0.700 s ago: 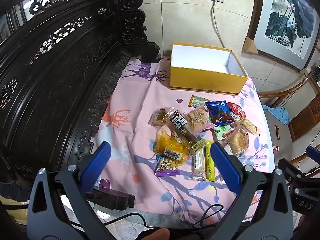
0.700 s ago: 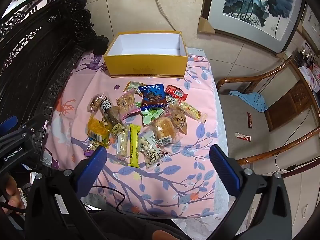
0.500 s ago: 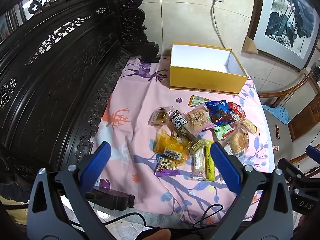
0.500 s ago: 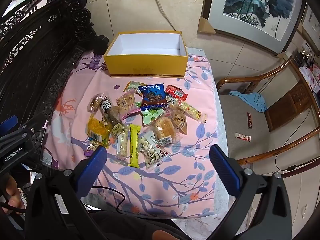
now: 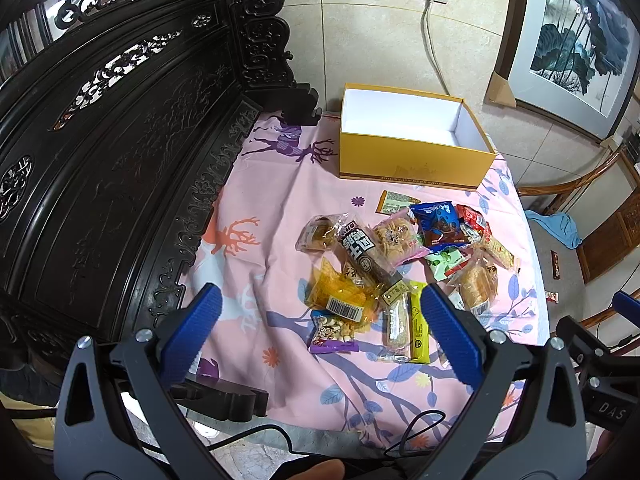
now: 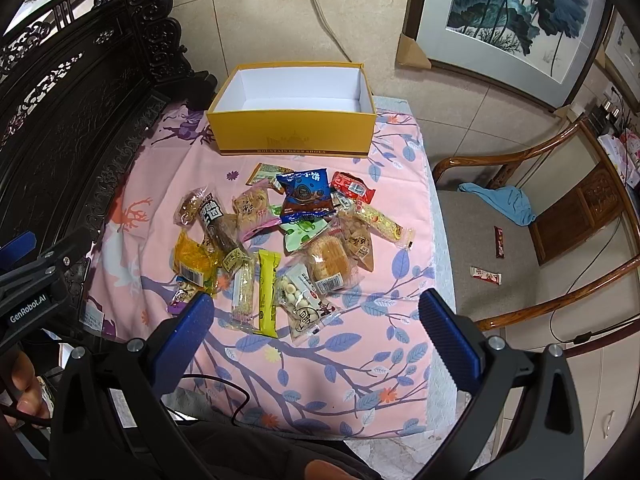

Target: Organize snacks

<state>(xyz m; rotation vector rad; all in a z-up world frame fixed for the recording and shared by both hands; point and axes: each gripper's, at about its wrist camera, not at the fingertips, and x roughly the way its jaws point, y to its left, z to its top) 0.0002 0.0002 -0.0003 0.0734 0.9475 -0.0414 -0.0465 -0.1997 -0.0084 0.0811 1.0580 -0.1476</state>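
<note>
Several wrapped snacks lie in a loose pile (image 5: 400, 264) (image 6: 280, 240) on a pink patterned cloth (image 5: 280, 200) (image 6: 384, 320). Among them are a blue packet (image 6: 306, 194), a yellow bar (image 6: 267, 292), a red packet (image 6: 353, 187) and an orange bag (image 5: 344, 292). Behind the pile stands an open yellow box (image 5: 412, 164) (image 6: 292, 134) with a bare white inside. My left gripper (image 5: 320, 300) hangs open above the pile's near left side. My right gripper (image 6: 316, 308) hangs open above its near edge. Neither holds anything.
A dark carved wooden bench back (image 5: 120, 140) runs along the left. A wooden chair (image 6: 540, 240) to the right holds a blue cloth (image 6: 504, 202) and two small packets. A black cable (image 6: 216, 384) lies at the cloth's near edge. A framed painting (image 6: 516, 12) leans on the wall.
</note>
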